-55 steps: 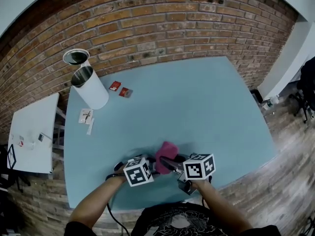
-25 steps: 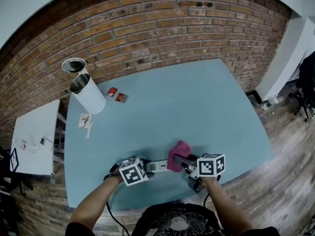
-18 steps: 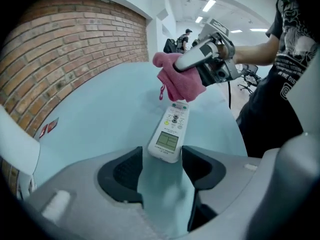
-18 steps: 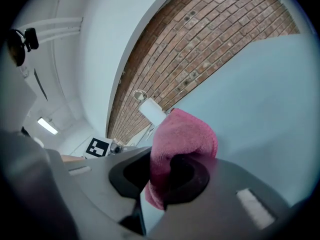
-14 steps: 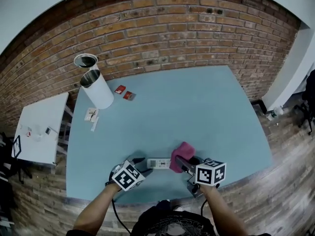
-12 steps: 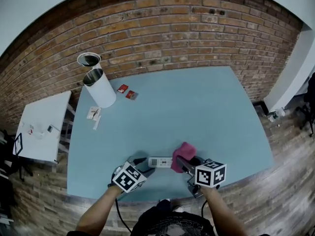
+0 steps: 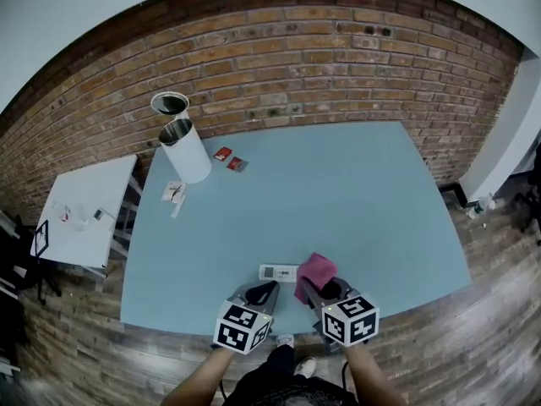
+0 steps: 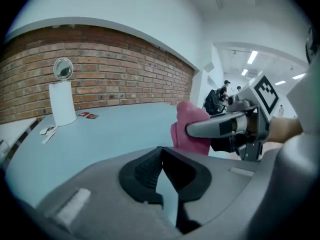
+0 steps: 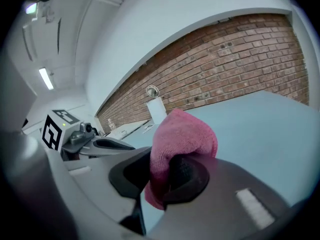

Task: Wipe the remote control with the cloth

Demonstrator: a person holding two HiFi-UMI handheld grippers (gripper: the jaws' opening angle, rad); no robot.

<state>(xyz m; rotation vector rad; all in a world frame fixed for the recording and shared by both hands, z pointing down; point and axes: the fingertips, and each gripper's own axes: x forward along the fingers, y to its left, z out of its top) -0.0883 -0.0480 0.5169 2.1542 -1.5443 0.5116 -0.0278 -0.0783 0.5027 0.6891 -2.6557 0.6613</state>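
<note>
The white remote control lies flat on the blue table near its front edge, with neither gripper on it. My left gripper hovers just in front of the remote, its jaws shut on nothing, as the left gripper view confirms. My right gripper is shut on the pink cloth, which hangs bunched just right of the remote. In the right gripper view the cloth bulges out of the closed jaws. The remote is hidden in both gripper views.
A white cylinder and a round tin stand at the table's far left corner. Red packets and small cards lie near them. A white side table stands to the left, a brick wall behind.
My left gripper has drawn back from the remote, risen and closed its jaws. My right gripper has lifted the cloth off the remote, which stays on the table.
</note>
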